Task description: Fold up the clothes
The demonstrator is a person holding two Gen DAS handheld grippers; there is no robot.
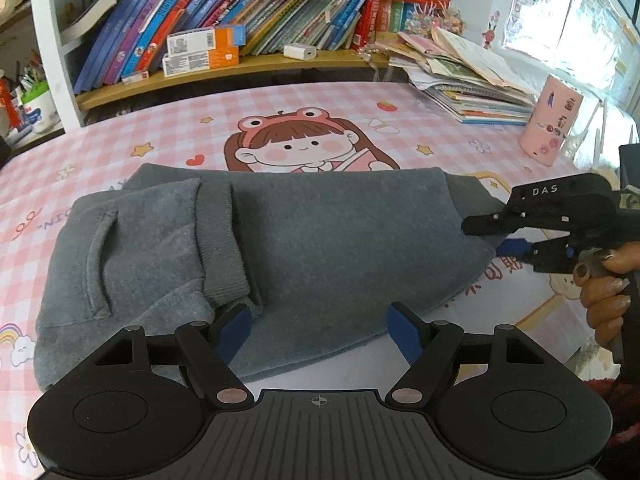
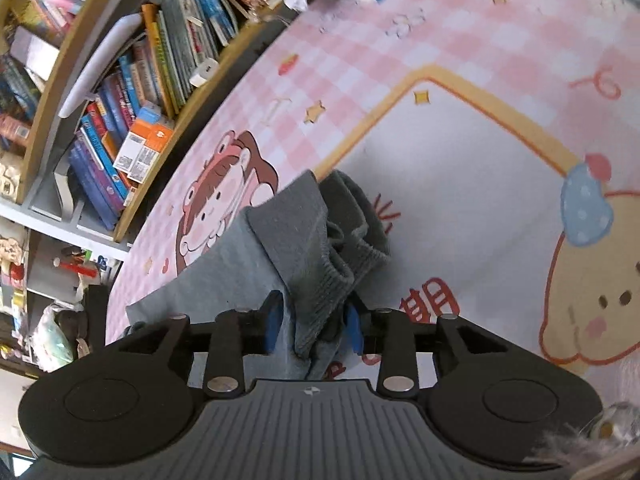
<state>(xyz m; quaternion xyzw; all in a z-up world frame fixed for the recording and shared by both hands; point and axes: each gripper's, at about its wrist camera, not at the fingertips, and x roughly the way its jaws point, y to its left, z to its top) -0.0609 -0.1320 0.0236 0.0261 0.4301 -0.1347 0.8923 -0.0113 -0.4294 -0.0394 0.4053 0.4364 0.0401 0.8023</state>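
A grey fleece garment (image 1: 320,232) lies folded on the pink checked table cover (image 1: 360,120). A ribbed cuff (image 1: 220,240) is folded across its left part, beside a slit pocket. My left gripper (image 1: 318,316) hovers open over the garment's near edge with nothing between its fingers. My right gripper (image 1: 484,238) sits at the garment's right end, a hand (image 1: 604,292) on its handle. In the right wrist view the garment (image 2: 288,232) ends in a bunched ribbed cuff (image 2: 328,280). That cuff lies between the right gripper's (image 2: 313,304) jaws, which stand slightly apart and do not press it.
A bookshelf (image 1: 240,20) full of books runs along the table's far side. A stack of papers and booklets (image 1: 472,80) and a pink cup (image 1: 552,120) stand at the far right. A white charger (image 1: 300,51) and orange boxes (image 1: 204,50) rest on the shelf.
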